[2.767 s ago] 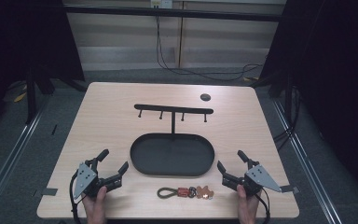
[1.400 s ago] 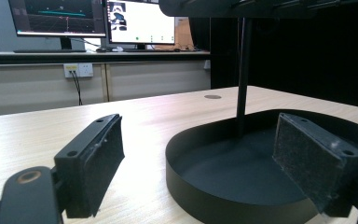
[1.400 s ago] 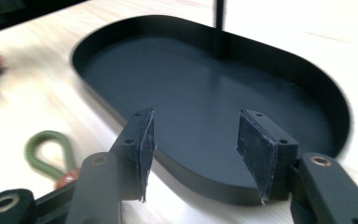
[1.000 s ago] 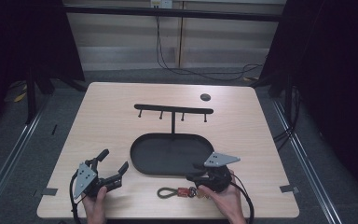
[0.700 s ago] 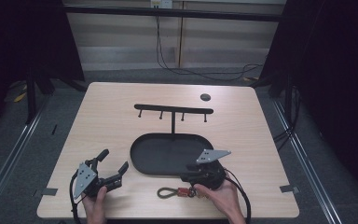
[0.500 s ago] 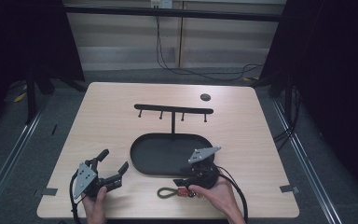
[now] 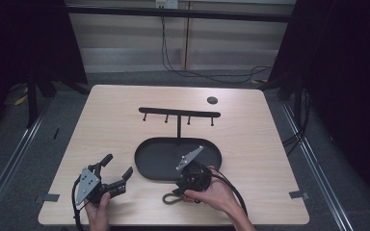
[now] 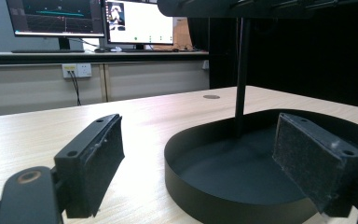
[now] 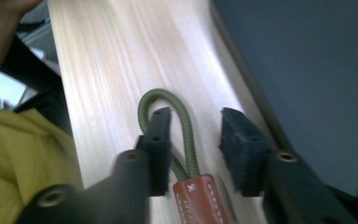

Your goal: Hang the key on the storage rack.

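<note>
Keychain [image 9: 186, 154]: it lay flat on the table [image 7: 101, 120] near the bottom centre of the high view, just in front of the tray [image 7: 159, 161], where its green loop [image 7: 170, 198] poked out to the left of the right gripper [image 7: 180, 191]. That spot left the loop free to be straddled from above. In the right gripper view the loop [image 9: 168, 112] ran up the middle of the frame, an olive cord doubled into a narrow arch, its 2 strands entering a reddish-brown leather tab [image 9: 198, 198] with a small stamped mark at the bottom centre. The right gripper [image 9: 193, 140] had its 2 jaws either side of 1 strand; they had just been closing, with the cord between them, but a gap remained on the right side, so nothing was gripped yet. The aim seemed to be a pinch close to the tab, where the cord is stiffest.

The left gripper [image 7: 116, 174], at lower left of the high view, rested spread wide and empty, parked aside. Behind the tray, the rack [image 7: 179, 113] with 4 pegs stood at centre, a likely hanging place.
</note>
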Available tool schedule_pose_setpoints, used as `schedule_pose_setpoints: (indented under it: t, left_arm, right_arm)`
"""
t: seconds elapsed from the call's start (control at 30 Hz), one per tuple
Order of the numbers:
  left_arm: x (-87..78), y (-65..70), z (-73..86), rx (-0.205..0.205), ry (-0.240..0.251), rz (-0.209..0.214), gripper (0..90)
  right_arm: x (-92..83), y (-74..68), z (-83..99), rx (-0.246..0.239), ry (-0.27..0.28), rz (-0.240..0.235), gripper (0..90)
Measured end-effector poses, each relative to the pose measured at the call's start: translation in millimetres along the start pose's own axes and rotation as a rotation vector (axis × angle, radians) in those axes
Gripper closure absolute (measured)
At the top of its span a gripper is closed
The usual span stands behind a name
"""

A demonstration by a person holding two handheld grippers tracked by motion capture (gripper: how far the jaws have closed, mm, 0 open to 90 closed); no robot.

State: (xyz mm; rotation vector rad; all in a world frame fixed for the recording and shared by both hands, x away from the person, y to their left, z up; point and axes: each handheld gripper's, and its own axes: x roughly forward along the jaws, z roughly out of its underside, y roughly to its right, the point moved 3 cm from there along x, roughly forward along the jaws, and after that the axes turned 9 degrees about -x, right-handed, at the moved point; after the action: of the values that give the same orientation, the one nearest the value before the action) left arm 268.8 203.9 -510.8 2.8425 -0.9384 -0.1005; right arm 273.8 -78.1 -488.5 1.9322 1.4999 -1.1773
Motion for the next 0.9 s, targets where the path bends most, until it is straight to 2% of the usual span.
schedule_pose_setpoints:
  t: [0.1,0.27,0.47,0.53,0.63,0.9]
  left_arm:
    - [0.0,0.0,0.0,-0.001,0.0,0.002,15.8]
    - [0.1,0.0,0.0,-0.001,0.002,0.002,15.8]
    - [0.2,0.1,0.0,-0.002,0.003,0.002,15.7]
    - [0.2,0.1,0.0,-0.002,0.003,0.002,15.7]
    - [0.2,0.2,0.0,-0.003,0.003,0.005,15.7]
    - [0.1,0.0,0.0,0.0,0.001,0.005,15.7]
  right_arm:
    - [6.1,0.8,-1.1,-0.016,-0.038,-0.016,74.1]
    - [12.5,2.7,-2.4,-0.034,-0.087,-0.032,79.6]
    - [15.5,0.4,-5.5,-0.063,-0.154,-0.042,79.6]
    - [15.2,0.2,-6.2,-0.061,-0.16,-0.045,80.1]
    - [16.3,-0.8,-6.7,-0.072,-0.188,-0.035,78.4]
    - [19.9,-3.8,-8.8,-0.111,-0.218,-0.016,79.7]
